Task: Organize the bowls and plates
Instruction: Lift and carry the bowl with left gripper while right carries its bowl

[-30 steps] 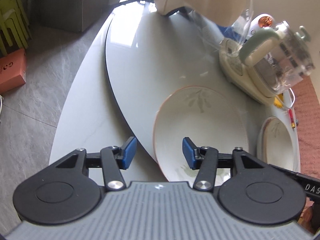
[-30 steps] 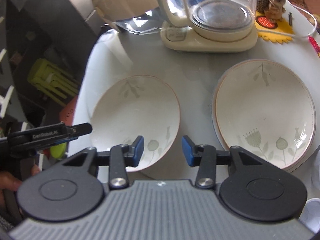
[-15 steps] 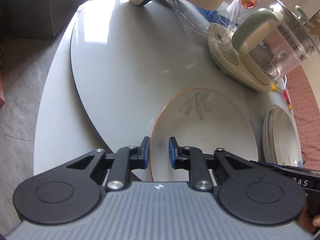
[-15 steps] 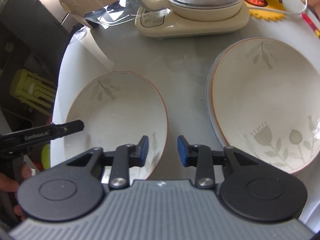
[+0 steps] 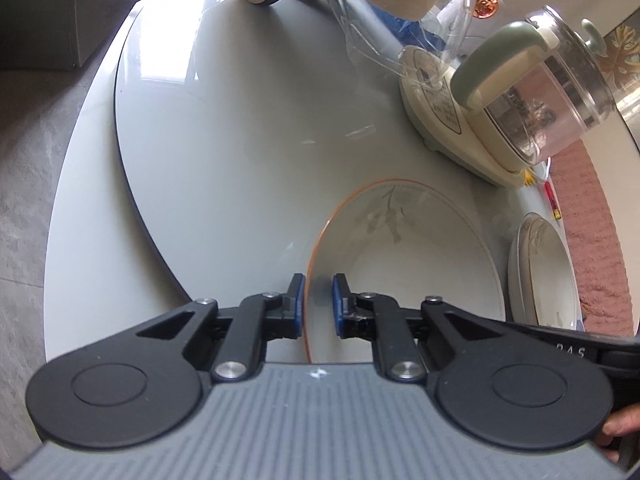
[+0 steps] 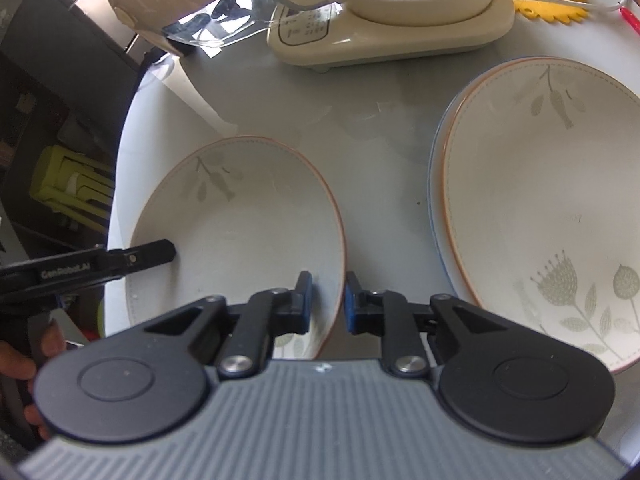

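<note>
A: Where is the left hand-held gripper [image 5: 317,306]?

B: Astride the near left rim of the bowl [image 5: 404,264]. Its jaws are closing, one blue pad outside the orange-edged rim and one inside. The outer pad looks to be against the rim; a sliver of bowl wall shows before the inner pad, so I cannot tell whether the grip is firm.

A: And the right hand-held gripper [image 6: 326,302]?

B: On the same bowl [image 6: 240,236], at the opposite rim. Its jaws are closing too, with the rim between the pads: one pad over the bowl's inside, the other over the worktop [image 6: 380,152]. A narrow gap shows on each side of the rim.

A: So the bowl sits between the two?

B: Yes, resting on the grey worktop, with the left tool's black finger reaching in over its far edge in the right wrist view.

A: What lies beyond?

B: Just to the right of the right hand-held gripper, a plate [image 6: 540,200] with leaf and flower prints, apparently lying on another plate whose blue edge peeks out beneath. Further ahead, a cream kettle base [image 6: 392,28] carrying a glass kettle [image 5: 548,108], and beside it a cream appliance [image 6: 168,0] with crumpled clear plastic.
</note>
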`<state>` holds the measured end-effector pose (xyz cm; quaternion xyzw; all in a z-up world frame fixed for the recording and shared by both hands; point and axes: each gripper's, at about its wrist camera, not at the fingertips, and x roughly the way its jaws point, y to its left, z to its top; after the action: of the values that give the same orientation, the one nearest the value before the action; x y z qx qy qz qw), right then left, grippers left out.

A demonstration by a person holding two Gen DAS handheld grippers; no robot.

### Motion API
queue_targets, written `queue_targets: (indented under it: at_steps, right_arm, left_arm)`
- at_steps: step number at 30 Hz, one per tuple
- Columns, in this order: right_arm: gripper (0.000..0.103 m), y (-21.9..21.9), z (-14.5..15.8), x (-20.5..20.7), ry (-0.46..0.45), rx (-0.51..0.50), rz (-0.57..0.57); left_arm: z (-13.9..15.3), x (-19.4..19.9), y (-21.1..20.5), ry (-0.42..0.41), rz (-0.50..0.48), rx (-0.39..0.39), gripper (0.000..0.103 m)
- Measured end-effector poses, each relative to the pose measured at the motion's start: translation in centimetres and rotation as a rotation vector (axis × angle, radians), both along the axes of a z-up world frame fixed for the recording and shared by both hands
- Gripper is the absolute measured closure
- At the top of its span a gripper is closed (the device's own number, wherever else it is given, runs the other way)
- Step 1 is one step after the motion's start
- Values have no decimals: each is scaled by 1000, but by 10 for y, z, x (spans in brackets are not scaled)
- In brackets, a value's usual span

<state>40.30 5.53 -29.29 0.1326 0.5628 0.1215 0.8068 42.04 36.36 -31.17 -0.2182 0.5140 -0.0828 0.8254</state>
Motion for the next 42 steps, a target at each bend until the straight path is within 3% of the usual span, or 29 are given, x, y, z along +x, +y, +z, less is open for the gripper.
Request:
queue_targets:
  at_steps: [14, 26, 35, 42]
  right_arm:
    - [85, -19, 20, 0, -18, 60, 32]
    - [85, -55, 63, -17, -61, 141, -6]
    - [85, -106, 82, -15, -122, 129, -6]
    - [85, -167, 80, -8, -124, 132, -5]
  left_arm:
    - [28, -4, -6, -22, -8, -10, 90]
    - [74, -9, -27, -63, -33, -58, 91]
    - [93, 3, -100, -75, -82, -34, 91]
    - [92, 16, -166, -52, -105, -24, 91]
